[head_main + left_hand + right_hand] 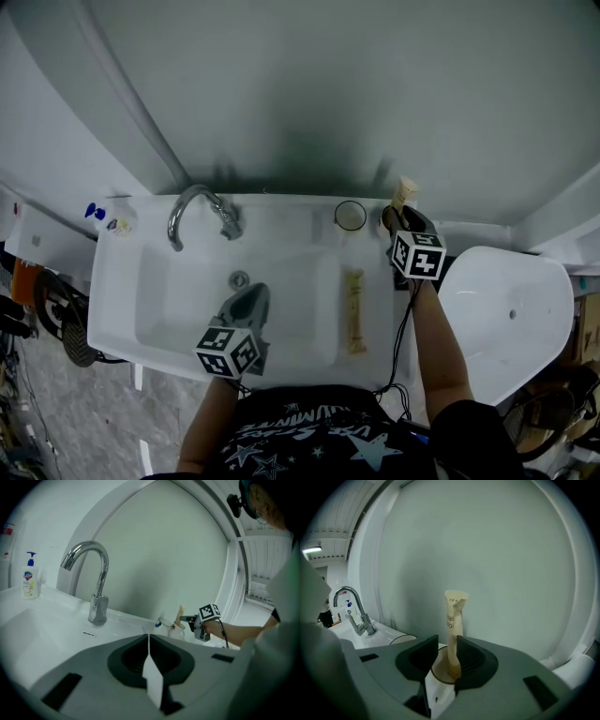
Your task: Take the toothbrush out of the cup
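- While the toothbrush [452, 620] (in its paper wrap) stands in the cup [439, 691], the job is not done yet.
- It is right between the fingers of the right gripper [446, 641]. They are open: one looks to touch it, the other does not.
- Left to do, I think: squeeze it, then lift it up and out.
- The left gripper [149, 637] has its fingers closed on nothing.
- A clear cup [350, 216] just beside the right fingers looks empty.

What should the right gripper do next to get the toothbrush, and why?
Probably close the right gripper on the wrapped toothbrush: it stands upright in the cup, between jaws that are apart and not yet squeezing it.
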Motion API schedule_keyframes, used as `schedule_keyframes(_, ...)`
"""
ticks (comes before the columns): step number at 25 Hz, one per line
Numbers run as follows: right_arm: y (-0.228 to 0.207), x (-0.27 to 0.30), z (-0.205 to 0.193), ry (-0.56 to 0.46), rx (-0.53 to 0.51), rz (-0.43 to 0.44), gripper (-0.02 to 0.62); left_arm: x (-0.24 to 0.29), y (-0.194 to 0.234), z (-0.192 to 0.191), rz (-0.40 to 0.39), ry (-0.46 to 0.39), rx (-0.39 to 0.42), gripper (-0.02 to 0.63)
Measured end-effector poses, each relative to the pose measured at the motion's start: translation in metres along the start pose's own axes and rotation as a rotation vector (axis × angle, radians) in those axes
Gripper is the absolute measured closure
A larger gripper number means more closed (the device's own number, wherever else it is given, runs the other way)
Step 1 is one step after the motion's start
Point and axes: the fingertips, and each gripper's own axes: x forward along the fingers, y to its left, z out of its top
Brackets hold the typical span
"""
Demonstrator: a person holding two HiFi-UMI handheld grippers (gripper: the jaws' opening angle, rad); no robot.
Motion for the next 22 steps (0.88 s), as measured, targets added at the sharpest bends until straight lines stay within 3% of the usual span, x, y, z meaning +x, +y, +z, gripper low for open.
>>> schedule_keyframes(5,-0.009,0.008,-0.001,0.0,-0.011,-0.047,0.473,0.001,0.001,-0.003,0.01,0.019,0.002,0.586)
schedule_keyframes(15,-0.012,0.009,0.0,-0.003,0.007,-0.072,0.546,-0.004,0.005,-0.011,0.021,0.036,-0.005,0.586)
schedule_keyframes(22,-0.009,-0.006,0.02,-0.079,0.007,-0.084,0.56,-0.006,0.0,-0.014,-0.009,0.027,0.004,0.586)
